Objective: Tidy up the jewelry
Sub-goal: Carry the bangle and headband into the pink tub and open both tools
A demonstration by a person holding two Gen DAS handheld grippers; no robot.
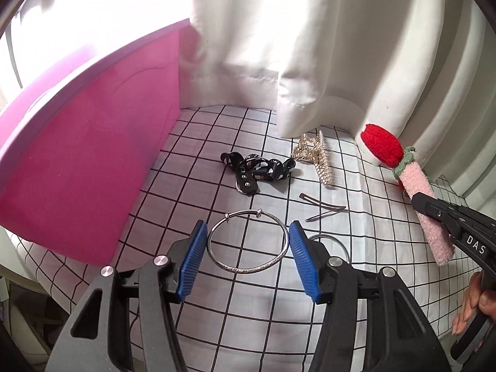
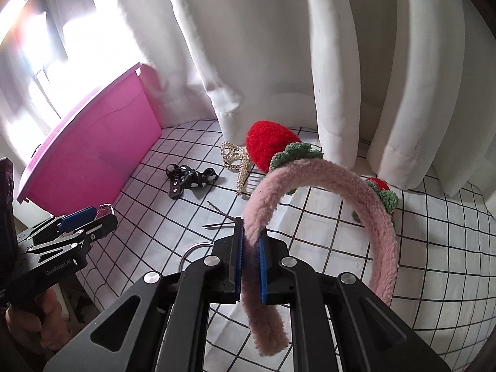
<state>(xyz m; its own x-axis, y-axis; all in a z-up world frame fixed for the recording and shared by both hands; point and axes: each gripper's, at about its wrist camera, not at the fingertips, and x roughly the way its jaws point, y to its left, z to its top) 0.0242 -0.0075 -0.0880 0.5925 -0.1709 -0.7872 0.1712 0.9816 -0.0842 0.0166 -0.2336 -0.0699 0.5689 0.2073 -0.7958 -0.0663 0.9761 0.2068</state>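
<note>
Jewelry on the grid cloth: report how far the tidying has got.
Done: nothing shows as put away; the pink box's inside is hidden. In hand: left gripper clamps the silver bangle; right gripper is shut on the pink headband. Left on the cloth: black bow clip, gold claw clip, hairpins, another ring.

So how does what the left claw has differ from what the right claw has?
The left claw spans a thin, rigid silver bangle across its full width, pads wide apart. The right claw pinches a thick, fluffy pink headband with strawberry trims, pads nearly together. Both are curved bands, gripped between blue pads.
</note>
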